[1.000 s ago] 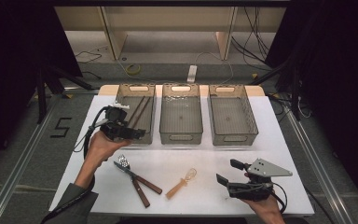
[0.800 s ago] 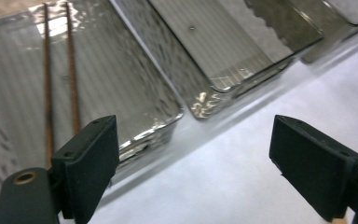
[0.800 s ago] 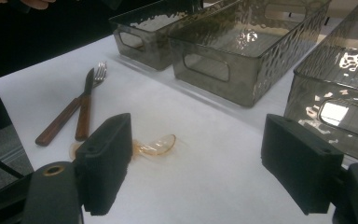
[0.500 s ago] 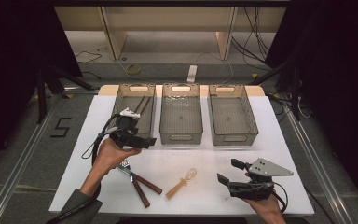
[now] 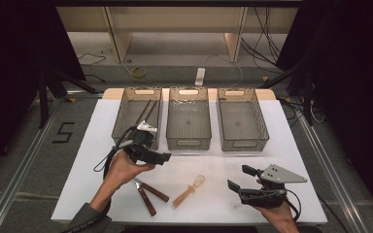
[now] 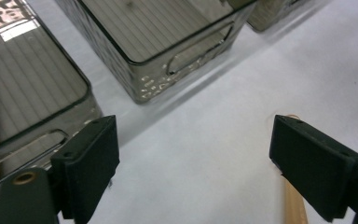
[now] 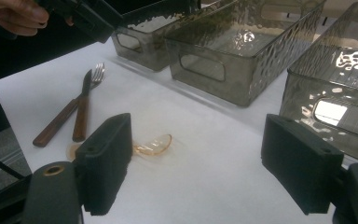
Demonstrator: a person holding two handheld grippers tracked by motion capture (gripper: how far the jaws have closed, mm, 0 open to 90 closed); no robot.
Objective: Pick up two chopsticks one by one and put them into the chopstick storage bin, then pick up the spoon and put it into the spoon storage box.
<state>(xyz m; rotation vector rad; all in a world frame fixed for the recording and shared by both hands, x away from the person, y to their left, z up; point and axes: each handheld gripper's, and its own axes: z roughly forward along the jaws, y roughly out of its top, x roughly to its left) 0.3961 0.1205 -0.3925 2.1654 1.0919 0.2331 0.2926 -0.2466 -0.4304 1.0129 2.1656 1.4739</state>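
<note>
bins: three bins (image 5: 188, 124) side by side along the surface's (image 5: 291, 145) far edge
sticks: in the left bin (image 5: 137, 121)
fork and knife (image 5: 145, 190): near edge, left of the whisk (image 5: 189, 189)

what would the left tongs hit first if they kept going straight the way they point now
Probably the bare white table first, as the open left tongs tilt downward. Past that stands the middle bin. The wooden-handled spoon lies beside the right jaw, likely just off line; depth is unclear.

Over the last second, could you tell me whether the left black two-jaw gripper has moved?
Yes. The left gripper has come back from over the leftmost clear plastic bin toward the table's near edge and rightward, toward the wooden-handled spoon.
</note>
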